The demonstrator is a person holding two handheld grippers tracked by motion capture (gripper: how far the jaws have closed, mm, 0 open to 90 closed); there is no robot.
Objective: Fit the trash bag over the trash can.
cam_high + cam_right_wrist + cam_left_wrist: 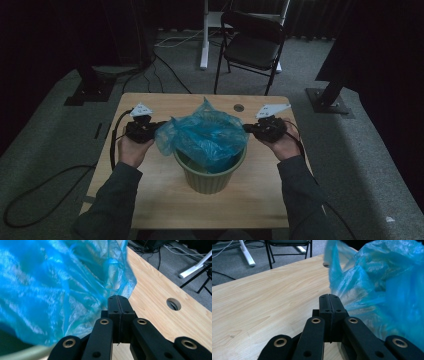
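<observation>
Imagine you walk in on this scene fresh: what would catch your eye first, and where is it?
The bright blue plastic bag stands out first, billowing from a pale green bin at the middle of the wooden table. Next, the left tool and the right tool, jaws shut, flank the bag at its edges. Behind the table stands a black folding chair on grey carpet.

Dim room, grey carpet (50, 150), black folding chair (252, 47)

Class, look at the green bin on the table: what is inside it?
A crumpled blue plastic bag sits in the green bin, billowing above its rim and spilling over the left side. The bag covers the bin's interior, so anything beneath cannot be seen.
</observation>
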